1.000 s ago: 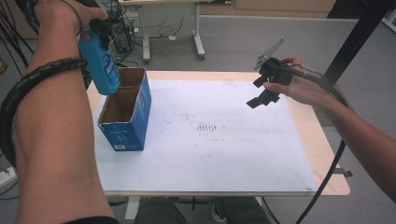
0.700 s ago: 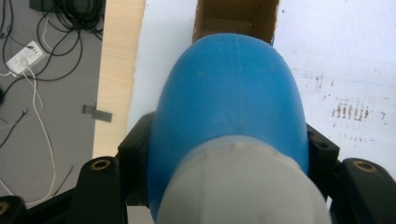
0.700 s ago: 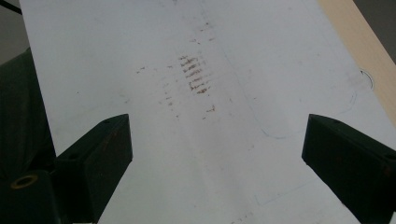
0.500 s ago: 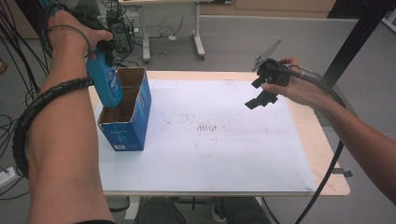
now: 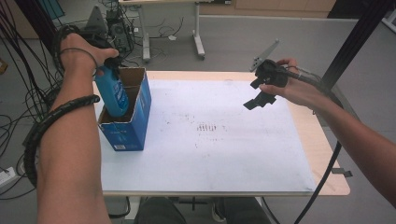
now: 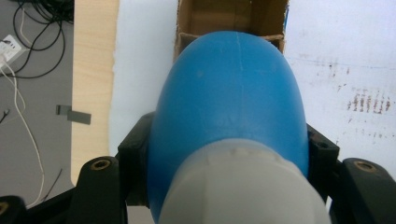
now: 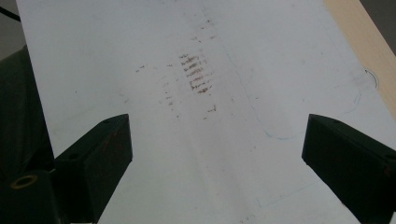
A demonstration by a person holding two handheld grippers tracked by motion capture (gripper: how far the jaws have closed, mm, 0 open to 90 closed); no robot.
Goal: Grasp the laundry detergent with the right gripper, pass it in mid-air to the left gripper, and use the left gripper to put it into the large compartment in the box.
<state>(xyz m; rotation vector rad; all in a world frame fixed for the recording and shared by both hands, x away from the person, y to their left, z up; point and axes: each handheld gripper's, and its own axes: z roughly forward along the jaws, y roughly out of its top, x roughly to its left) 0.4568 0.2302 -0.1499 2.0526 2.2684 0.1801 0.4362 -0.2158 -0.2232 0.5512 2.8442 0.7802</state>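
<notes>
Step in hand, by my reading: lowering the blue bottle (image 5: 113,91) into the open cardboard box (image 5: 140,122).

- Left gripper (image 6: 229,154): jaws clamped on the bottle's shoulder, one black pad on each side, grey cap (image 6: 243,186) nearest the camera at the bottom of the left gripper view. Grip looks square, no visible slant.
- Bottle in the high view: upper left of the frame, base already below the box rim, leaning a little toward the box's left wall.
- Box: blue outside, brown inside, standing at the left edge of the white sheet (image 5: 219,140) that covers the table (image 5: 327,154). In the left gripper view its mouth sits at top centre, just beyond the bottle.
- Right gripper (image 5: 259,93): upper right of the high view, held above the sheet, well apart from the box. Jaws wide, nothing between them; the right gripper view shows bare sheet with rusty smudges (image 7: 196,77).

To do it well:
- Straighten the bottle so it clears the left wall and the flap.
- Descend slowly; the box is light and could tip or slide if nudged.
- Release only once the base rests on the bottom.
- The free right gripper could steady the box's right wall if it shifts.
</notes>
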